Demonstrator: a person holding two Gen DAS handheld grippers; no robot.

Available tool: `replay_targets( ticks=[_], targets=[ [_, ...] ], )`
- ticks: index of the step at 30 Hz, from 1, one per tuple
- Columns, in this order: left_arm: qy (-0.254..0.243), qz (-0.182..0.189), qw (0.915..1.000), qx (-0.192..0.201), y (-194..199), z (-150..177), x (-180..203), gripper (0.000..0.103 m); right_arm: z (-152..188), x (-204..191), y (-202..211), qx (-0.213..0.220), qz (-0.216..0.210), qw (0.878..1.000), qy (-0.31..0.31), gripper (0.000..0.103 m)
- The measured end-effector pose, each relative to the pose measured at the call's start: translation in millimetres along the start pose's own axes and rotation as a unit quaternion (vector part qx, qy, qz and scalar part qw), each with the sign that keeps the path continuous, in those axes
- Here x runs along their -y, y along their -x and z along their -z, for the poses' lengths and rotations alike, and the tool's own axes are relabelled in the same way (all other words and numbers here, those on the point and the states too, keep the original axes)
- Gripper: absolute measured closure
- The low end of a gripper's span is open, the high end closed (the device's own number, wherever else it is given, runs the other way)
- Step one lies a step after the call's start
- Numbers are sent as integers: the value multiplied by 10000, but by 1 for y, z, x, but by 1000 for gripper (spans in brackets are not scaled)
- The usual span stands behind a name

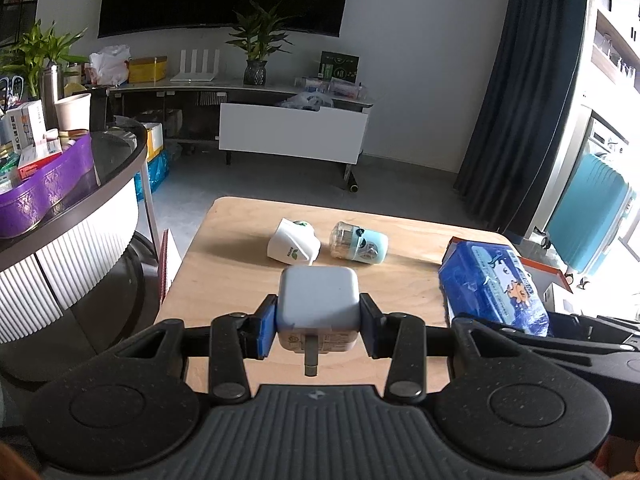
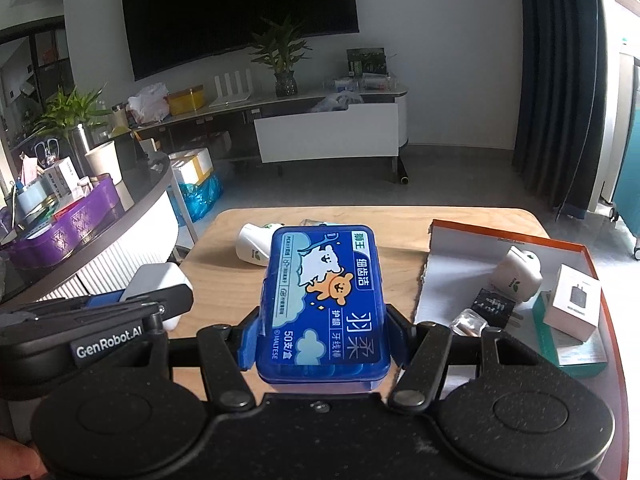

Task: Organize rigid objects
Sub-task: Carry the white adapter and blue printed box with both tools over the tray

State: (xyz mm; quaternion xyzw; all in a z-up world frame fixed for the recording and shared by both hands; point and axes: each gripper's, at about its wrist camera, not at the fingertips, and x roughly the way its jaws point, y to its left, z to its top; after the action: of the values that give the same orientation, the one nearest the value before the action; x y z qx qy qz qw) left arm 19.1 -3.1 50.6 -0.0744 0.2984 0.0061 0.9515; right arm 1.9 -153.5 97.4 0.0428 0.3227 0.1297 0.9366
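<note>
Both grippers are closed on cargo: at the bottom centre of its own view the left gripper (image 1: 318, 322) pinches a white charger cube (image 1: 318, 300) between its pads, plug prong pointing back toward the camera, while the right gripper (image 2: 322, 340) clamps a blue floss-pick box (image 2: 326, 304) by its long sides, label up. Each is held above the wooden table (image 1: 224, 264). Farther up the left view, mid-frame, a white plug-in device (image 1: 294, 246) lies just beside a pale blue capsule-shaped item (image 1: 360, 246). At the right of the right view an orange-rimmed tray (image 2: 460, 248) holds a white adapter (image 2: 516, 274), a small black item (image 2: 494, 306) and a white carton (image 2: 574, 302).
</note>
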Motion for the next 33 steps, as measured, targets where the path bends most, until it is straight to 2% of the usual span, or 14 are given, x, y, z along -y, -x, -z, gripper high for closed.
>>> replay_targets(
  ticks=[33],
  targets=[
    [-220, 294, 9993, 1, 11, 11, 35, 61, 12, 29, 33, 141, 274, 9991, -280, 30]
  ],
)
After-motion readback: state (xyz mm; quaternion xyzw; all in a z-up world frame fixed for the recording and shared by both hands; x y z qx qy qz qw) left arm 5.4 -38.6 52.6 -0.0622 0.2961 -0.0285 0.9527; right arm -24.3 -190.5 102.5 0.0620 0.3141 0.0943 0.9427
